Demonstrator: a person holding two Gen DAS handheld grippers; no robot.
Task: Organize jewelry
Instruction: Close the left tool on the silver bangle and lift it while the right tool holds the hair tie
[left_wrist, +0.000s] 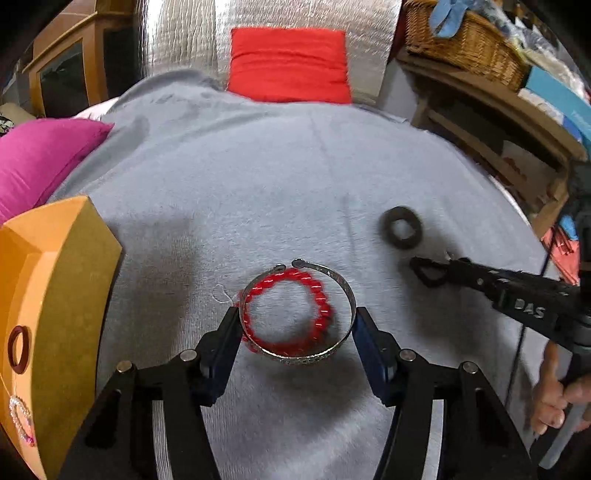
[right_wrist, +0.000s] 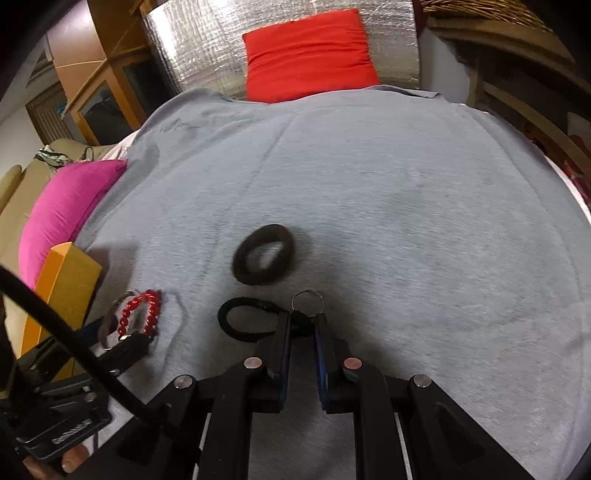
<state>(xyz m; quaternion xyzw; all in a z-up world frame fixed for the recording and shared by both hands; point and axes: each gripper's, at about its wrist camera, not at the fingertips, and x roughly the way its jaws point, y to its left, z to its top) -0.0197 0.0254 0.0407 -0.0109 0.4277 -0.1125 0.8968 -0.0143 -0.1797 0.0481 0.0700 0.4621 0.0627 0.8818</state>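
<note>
In the left wrist view my left gripper (left_wrist: 297, 314) is shut on a silver cuff bangle (left_wrist: 345, 295), one pad on each side of it. A red bead bracelet (left_wrist: 320, 291) sits inside the bangle's ring; whether it is also pinched I cannot tell. My right gripper (right_wrist: 302, 321) is shut on a black cord loop (right_wrist: 240, 318) that carries a small silver ring (right_wrist: 307, 300). From the left wrist view it (left_wrist: 424, 271) comes in from the right with the cord. A dark brown ring (right_wrist: 264, 254) lies on the grey cloth (right_wrist: 406, 221), just ahead of the right gripper.
An orange box (left_wrist: 62, 280) stands at the left; it holds a dark red ring (left_wrist: 18, 350) and a pearly bracelet (left_wrist: 22, 424). A pink cushion (left_wrist: 40, 158) and a red cushion (left_wrist: 290, 66) border the cloth. A wooden shelf with a wicker basket (left_wrist: 469, 44) is at the right.
</note>
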